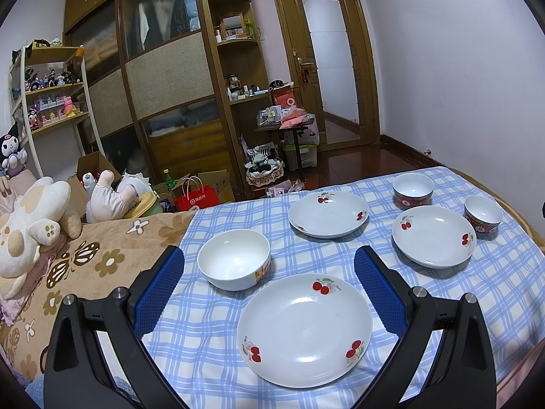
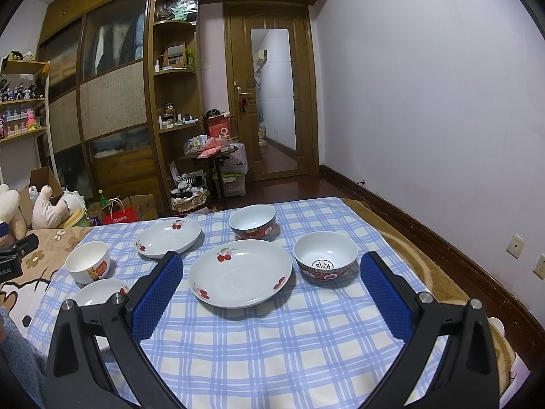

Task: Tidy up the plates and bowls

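Three plates [image 1: 304,330] [image 1: 328,213] [image 1: 433,236], three bowls [image 1: 234,263] [image 1: 413,191] [image 1: 483,213] apart on tablecloth [image 1: 340,259]; lone bowl far left.

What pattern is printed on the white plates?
Red cherries with small green leaves, clearest on the nearest plate in the left wrist view.

blue checked tablecloth [image 2: 272,347], plush toys [image 1: 30,225], wooden wardrobe [image 1: 163,78], door [image 1: 327,64]
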A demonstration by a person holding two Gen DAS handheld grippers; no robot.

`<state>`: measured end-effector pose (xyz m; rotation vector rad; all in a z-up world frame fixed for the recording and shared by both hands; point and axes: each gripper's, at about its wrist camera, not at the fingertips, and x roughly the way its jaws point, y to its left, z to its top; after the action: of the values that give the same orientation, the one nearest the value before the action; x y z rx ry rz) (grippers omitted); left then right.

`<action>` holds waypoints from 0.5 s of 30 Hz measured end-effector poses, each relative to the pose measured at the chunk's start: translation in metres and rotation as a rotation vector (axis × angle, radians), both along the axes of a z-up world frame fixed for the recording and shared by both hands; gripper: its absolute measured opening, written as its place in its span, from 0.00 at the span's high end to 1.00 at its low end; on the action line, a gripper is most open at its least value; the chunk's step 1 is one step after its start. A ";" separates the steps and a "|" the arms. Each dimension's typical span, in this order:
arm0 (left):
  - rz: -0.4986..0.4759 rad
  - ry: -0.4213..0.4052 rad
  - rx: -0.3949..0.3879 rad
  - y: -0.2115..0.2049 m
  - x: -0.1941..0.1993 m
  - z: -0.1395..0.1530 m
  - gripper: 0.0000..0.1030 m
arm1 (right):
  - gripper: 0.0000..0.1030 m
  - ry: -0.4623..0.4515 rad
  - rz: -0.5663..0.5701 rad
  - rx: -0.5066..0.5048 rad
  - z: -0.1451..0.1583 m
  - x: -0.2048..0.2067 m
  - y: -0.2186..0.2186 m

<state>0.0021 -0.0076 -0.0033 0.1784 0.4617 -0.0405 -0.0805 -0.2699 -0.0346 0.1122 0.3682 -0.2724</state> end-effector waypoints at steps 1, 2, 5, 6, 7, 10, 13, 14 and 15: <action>-0.001 0.001 0.000 0.000 0.000 0.000 0.04 | 0.00 0.000 0.000 0.000 0.000 0.000 0.000; 0.000 0.001 0.000 0.000 0.000 0.000 0.04 | 0.00 0.000 0.001 0.000 0.000 0.000 0.000; -0.001 0.001 0.000 0.000 0.000 0.000 0.04 | 0.00 0.001 -0.002 -0.001 0.001 0.000 0.001; -0.001 0.001 0.001 -0.001 0.000 0.000 0.04 | 0.00 0.001 0.000 0.001 0.001 0.000 0.000; -0.002 0.002 0.000 -0.001 0.000 0.000 0.04 | 0.00 0.001 -0.002 0.002 0.001 0.000 0.001; -0.023 0.011 -0.004 -0.001 0.000 0.000 0.04 | 0.00 0.008 -0.008 0.009 0.003 0.001 0.002; -0.052 0.012 0.000 -0.002 -0.003 0.004 0.04 | 0.00 0.006 -0.009 0.006 0.004 0.001 0.004; -0.057 0.011 0.003 -0.002 -0.003 0.004 0.04 | 0.00 0.004 -0.008 0.004 0.005 0.001 0.005; -0.062 0.012 0.006 -0.003 -0.004 0.005 0.04 | 0.00 0.000 -0.006 -0.003 0.004 -0.004 0.001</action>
<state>-0.0018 -0.0107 0.0018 0.1986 0.4686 -0.1013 -0.0842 -0.2686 -0.0310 0.1101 0.3671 -0.2791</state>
